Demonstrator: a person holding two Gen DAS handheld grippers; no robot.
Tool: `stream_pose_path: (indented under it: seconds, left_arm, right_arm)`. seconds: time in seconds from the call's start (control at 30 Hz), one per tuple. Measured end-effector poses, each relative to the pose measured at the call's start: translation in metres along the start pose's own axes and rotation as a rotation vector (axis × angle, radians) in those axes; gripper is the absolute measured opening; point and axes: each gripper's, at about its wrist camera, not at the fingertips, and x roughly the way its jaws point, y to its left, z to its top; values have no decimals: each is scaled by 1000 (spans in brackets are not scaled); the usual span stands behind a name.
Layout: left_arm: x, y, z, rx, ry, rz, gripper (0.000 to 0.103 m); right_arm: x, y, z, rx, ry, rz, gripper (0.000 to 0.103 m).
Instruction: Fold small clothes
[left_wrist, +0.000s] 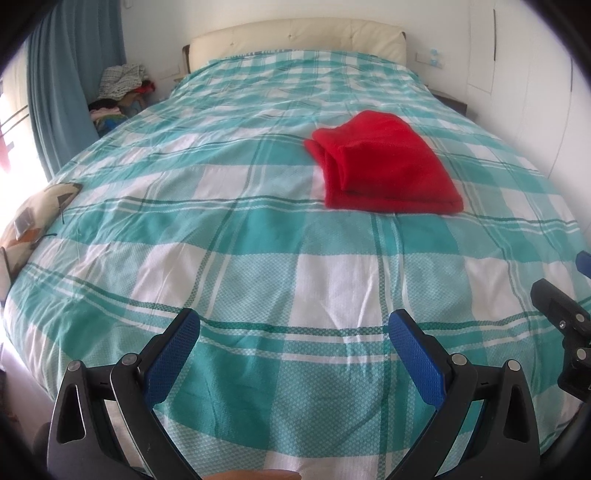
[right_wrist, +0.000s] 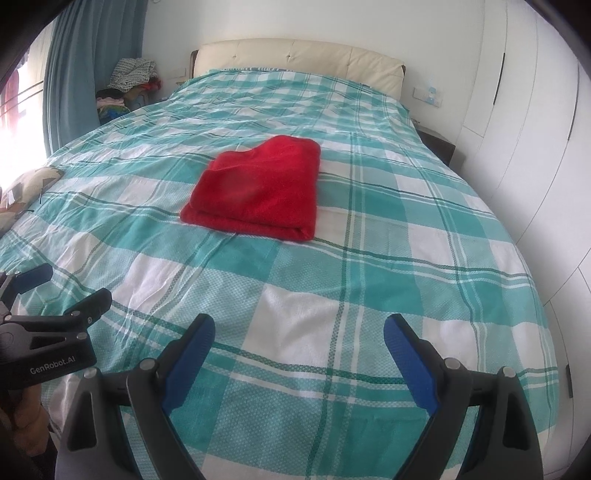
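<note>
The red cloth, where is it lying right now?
The folded red cloth lies on the checked bedspread around mid-bed, ahead of both grippers and untouched; in the left wrist view it sits right of centre.

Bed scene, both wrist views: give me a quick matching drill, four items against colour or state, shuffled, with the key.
Column 1:
1. folded garment
2. bedspread
3. headboard
4. right tool

Column 2:
A. cream, padded
B. open, nothing between the pads
C. red, lying on the bed
D. teal and white check

Pairs: 1-C, 2-D, 3-A, 4-B
</note>
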Motion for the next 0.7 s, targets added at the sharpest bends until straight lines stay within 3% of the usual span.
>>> stream_pose_path:
  seconds: [0.7]
  left_arm:
    - [-8, 2, 1, 13, -23, 1, 102]
  right_arm:
    - [-2, 4, -4, -6, 19, -18, 92]
